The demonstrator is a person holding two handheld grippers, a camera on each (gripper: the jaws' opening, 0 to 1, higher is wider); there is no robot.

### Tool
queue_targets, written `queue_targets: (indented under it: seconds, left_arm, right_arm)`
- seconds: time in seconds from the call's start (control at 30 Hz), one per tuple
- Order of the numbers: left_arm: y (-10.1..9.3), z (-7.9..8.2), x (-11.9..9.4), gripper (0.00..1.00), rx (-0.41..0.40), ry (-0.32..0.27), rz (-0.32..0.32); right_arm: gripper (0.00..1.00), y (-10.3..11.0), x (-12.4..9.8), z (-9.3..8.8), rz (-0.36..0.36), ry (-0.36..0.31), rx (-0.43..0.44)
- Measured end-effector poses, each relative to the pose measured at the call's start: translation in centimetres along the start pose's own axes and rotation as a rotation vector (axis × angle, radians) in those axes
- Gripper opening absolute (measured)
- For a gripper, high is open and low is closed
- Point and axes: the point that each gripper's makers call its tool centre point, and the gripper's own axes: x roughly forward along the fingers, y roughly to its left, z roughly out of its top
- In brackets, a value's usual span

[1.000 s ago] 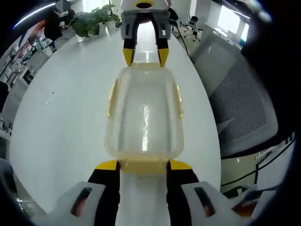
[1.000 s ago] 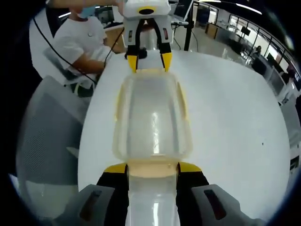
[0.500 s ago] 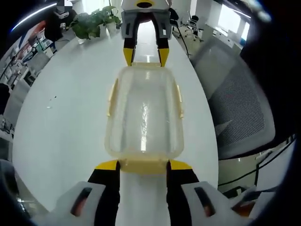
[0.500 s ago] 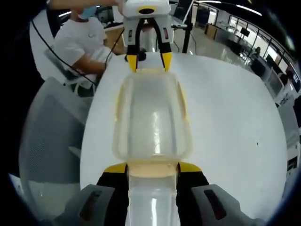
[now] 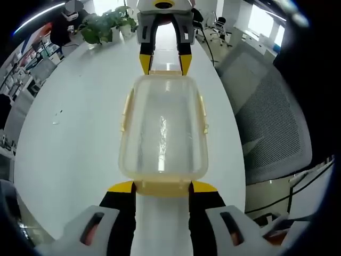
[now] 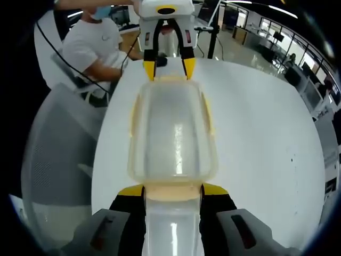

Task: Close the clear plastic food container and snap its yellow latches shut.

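Observation:
A clear plastic container (image 5: 162, 128) with its lid on lies lengthwise between my two grippers over the white table (image 5: 74, 122). My left gripper (image 5: 162, 186) is shut on the yellow latch (image 5: 162, 189) at the container's near end. At the far end, my right gripper (image 5: 165, 65) grips the opposite latch. In the right gripper view the same container (image 6: 173, 133) runs from my right gripper (image 6: 173, 190), shut on its yellow end latch (image 6: 173, 192), to the left gripper (image 6: 169, 69). Yellow side latches (image 5: 203, 112) sit along both long sides.
A grey mesh office chair (image 5: 266, 117) stands by the table's edge. A potted plant (image 5: 104, 24) sits at the far end of the table. A person in a white shirt (image 6: 88, 50) sits beside the table, behind another mesh chair (image 6: 53, 160).

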Motion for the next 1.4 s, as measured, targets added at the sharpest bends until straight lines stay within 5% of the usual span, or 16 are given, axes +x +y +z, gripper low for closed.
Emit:
queue_targets:
  seconds: [1.4]
  left_arm:
    - [-0.2,6.0,4.0,0.37,0.019,-0.016,-0.027]
  right_arm:
    - [0.37,0.3,-2.5,-6.7,-0.006,0.033,0.032]
